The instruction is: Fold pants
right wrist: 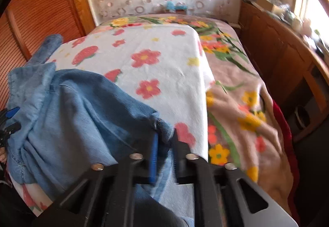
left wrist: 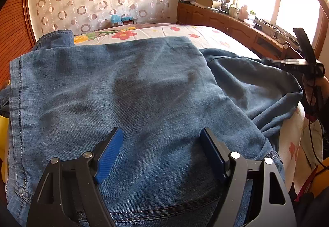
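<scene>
On the bed: faded blue denim pants (left wrist: pixel 127 91) lie spread over a white blanket with red flowers (right wrist: pixel 164 58).
Pants: flat in the middle, bunched in folds toward 3 o'clock in the left wrist view.
Left gripper (left wrist: pixel 161 152): at 6 o'clock, just over the pants, its blue pads wide apart with nothing pinched between them.
Right gripper (right wrist: pixel 165 142): at 6 o'clock in its own view, jaws squeezed together on a corner of the pants.
Hand (left wrist: pixel 314 91): at 3 o'clock, holding the right gripper's handle.
Under the blanket: a pink cover with yellow flowers (right wrist: pixel 242 107), toward 4 o'clock.
Far off: a brown wooden cabinet (left wrist: pixel 218 19) at 1 o'clock.
</scene>
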`<state>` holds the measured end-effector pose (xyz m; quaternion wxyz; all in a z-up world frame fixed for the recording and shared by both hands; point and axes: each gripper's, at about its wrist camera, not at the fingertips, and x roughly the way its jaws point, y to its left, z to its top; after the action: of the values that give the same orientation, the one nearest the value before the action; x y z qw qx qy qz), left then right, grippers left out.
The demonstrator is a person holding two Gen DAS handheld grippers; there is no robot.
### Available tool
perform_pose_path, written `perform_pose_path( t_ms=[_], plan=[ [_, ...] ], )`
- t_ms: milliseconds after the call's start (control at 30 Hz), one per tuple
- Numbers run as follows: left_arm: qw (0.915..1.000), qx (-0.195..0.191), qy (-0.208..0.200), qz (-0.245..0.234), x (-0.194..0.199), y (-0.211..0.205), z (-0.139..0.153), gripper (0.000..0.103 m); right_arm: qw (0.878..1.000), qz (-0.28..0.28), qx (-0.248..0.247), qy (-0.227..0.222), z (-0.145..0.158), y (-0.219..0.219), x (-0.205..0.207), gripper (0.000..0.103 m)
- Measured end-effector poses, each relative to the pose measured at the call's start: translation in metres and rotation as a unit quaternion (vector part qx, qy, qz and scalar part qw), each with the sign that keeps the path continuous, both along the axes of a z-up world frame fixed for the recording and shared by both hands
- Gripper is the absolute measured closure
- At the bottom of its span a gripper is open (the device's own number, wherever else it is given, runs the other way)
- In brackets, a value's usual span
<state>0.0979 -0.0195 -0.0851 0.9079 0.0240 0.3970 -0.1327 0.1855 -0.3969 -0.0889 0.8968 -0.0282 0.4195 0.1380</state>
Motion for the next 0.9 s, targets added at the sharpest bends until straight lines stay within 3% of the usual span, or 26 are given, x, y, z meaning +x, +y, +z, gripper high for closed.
perform_pose_path(
  t_ms=[267, 500, 567, 733, 900],
  plan=[
    [0.9997, -0.021, -0.005, -0.009, -0.007, 0.003, 0.005, 0.025, 0.995, -0.046, -0.022, -0.083, 0.042, -0.005, 0.022, 0.097],
    [0.9996, -0.021, -0.011, -0.015, -0.013, -0.002, 0.009, 0.025, 0.995, -0.065, -0.027, -0.067, 0.025, 0.006, 0.043, 0.096],
    [0.9996, -0.023, -0.010, -0.014, -0.013, -0.001, 0.009, 0.025, 0.995, -0.065, -0.020, -0.067, 0.026, 0.009, 0.037, 0.077],
    [0.9996, -0.028, -0.006, -0.008, -0.011, -0.001, 0.005, 0.025, 0.996, -0.059, 0.004, -0.065, 0.032, 0.000, 0.014, 0.054],
    [0.9994, -0.034, -0.010, -0.004, -0.014, 0.000, 0.001, 0.024, 0.995, -0.066, 0.035, -0.071, 0.024, -0.014, -0.039, 0.053]
  ],
)
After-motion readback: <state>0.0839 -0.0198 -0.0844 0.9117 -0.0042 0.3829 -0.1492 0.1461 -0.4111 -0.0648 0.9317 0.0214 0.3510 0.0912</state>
